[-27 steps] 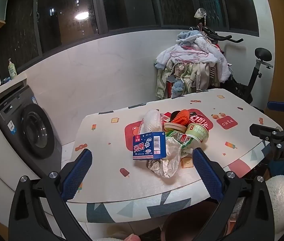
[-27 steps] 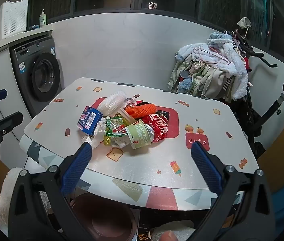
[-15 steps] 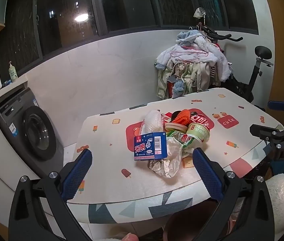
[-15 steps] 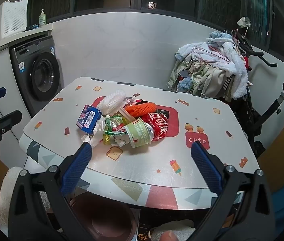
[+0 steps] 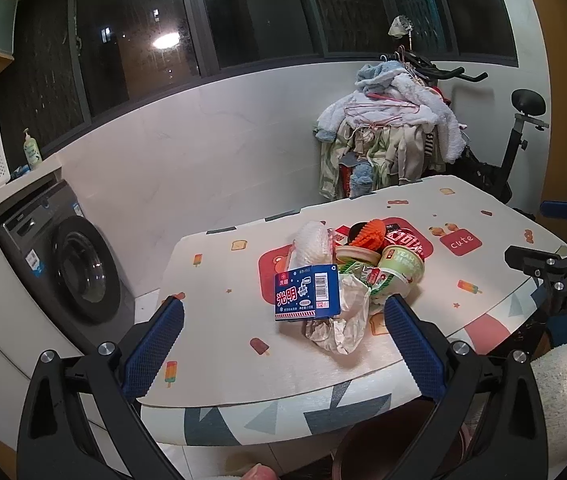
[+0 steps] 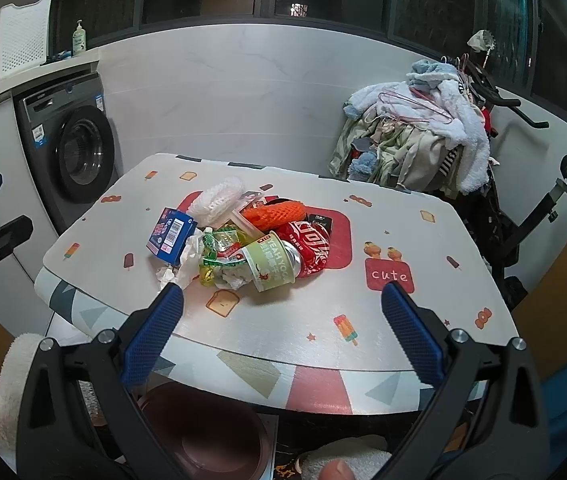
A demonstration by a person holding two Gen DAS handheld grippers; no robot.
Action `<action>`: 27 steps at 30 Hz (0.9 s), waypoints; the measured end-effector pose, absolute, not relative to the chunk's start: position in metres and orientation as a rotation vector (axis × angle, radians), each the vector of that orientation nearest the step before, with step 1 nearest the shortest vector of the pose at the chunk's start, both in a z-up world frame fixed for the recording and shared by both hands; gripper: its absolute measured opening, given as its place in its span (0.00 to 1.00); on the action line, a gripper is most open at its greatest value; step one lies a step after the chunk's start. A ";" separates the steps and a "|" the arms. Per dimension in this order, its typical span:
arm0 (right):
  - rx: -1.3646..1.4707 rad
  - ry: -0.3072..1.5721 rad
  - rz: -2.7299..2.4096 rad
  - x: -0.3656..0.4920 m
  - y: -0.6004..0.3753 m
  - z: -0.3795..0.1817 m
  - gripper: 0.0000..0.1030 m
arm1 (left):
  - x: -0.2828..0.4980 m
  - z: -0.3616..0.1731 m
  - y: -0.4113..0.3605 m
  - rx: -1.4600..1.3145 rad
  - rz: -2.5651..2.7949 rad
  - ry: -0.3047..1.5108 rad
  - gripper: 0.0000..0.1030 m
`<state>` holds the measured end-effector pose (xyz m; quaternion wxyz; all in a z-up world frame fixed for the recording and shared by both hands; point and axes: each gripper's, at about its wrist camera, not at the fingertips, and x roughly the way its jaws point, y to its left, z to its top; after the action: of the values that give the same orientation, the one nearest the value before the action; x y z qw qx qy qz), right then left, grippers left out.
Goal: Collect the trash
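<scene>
Green cup [image 6: 271, 264] lies tipped, seemingly empty.

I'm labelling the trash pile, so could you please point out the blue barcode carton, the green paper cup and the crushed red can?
Blue barcode carton [image 5: 308, 297]: left wrist view, printed front face.
Green paper cup [image 6: 270, 261]: right wrist view, side wall.
Crushed red can [image 6: 310, 241]: right wrist view, dented side.

"cute" on tablecloth [image 5: 460, 243]; "YEAH YOG.." on green cup [image 6: 273, 262].
</scene>
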<state>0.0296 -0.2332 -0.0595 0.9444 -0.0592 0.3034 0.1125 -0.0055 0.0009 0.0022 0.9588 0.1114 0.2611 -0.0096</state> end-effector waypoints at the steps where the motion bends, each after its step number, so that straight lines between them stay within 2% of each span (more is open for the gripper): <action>1: -0.121 0.619 0.229 0.030 -0.233 -0.060 0.95 | -0.006 0.002 0.000 0.225 -0.020 0.530 0.95; 27: -0.125 0.617 0.220 0.029 -0.235 -0.064 0.95 | -0.006 -0.003 -0.002 0.230 -0.018 0.532 0.95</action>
<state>0.0291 -0.2352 -0.0638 0.9449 -0.0611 0.3029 0.1082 -0.0058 -0.0016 -0.0028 0.9582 0.1134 0.2624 -0.0091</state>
